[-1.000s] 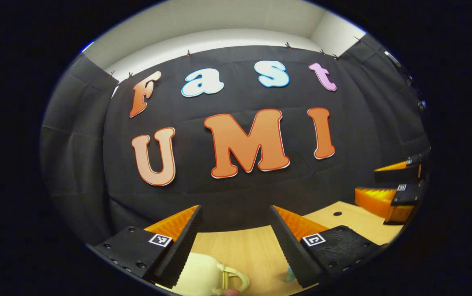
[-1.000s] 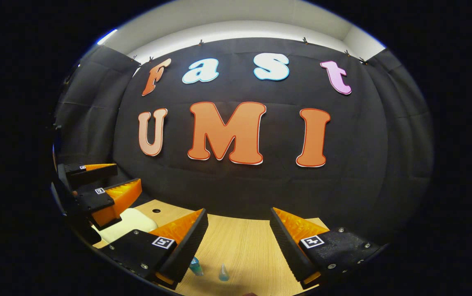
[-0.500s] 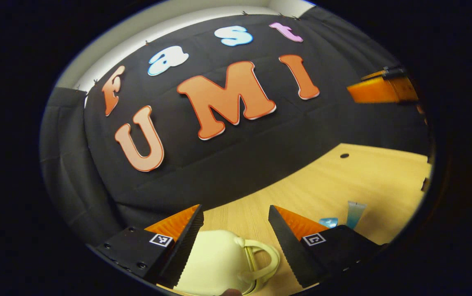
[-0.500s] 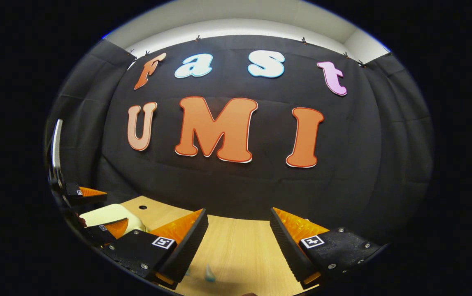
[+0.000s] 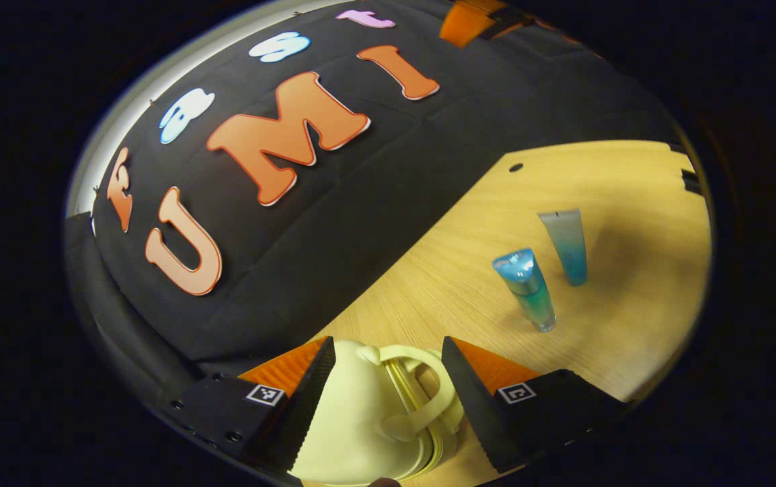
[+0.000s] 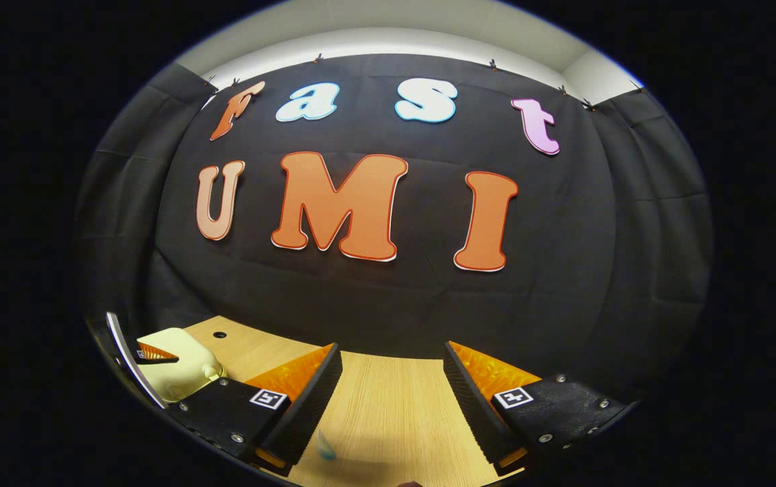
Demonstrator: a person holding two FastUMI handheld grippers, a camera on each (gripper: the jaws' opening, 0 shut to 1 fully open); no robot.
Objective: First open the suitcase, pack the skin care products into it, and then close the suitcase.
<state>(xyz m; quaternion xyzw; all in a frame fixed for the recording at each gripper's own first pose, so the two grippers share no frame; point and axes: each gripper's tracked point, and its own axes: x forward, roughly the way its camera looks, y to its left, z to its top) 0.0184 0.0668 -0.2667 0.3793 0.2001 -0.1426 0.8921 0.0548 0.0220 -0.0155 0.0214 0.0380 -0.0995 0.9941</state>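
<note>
A small cream suitcase [image 5: 354, 426] lies shut on the wooden table [image 5: 618, 189], its handle [image 5: 421, 399] facing up between the fingers of my left gripper [image 5: 388, 348]. That gripper is open and straddles the handle end without pressing on it. Two blue skin care tubes [image 5: 526, 287] [image 5: 567, 243] lie on the table to the right of it. My right gripper [image 6: 392, 352] hangs open over bare table, holding nothing. In the right gripper view the suitcase [image 6: 178, 362] sits at far left with a left gripper finger [image 6: 151, 353] over it, and one tube tip [image 6: 325, 448] shows at the bottom.
The black cloth wall runs close behind the table's far edge. A small round hole [image 5: 515, 167] is in the tabletop near that wall. A finger of the right gripper [image 5: 465, 20] shows high up in the left gripper view.
My left gripper has tipped down and rolled, coming closer over the suitcase, so its handle now lies between the fingers and both tubes are in view. The right gripper has barely moved.
</note>
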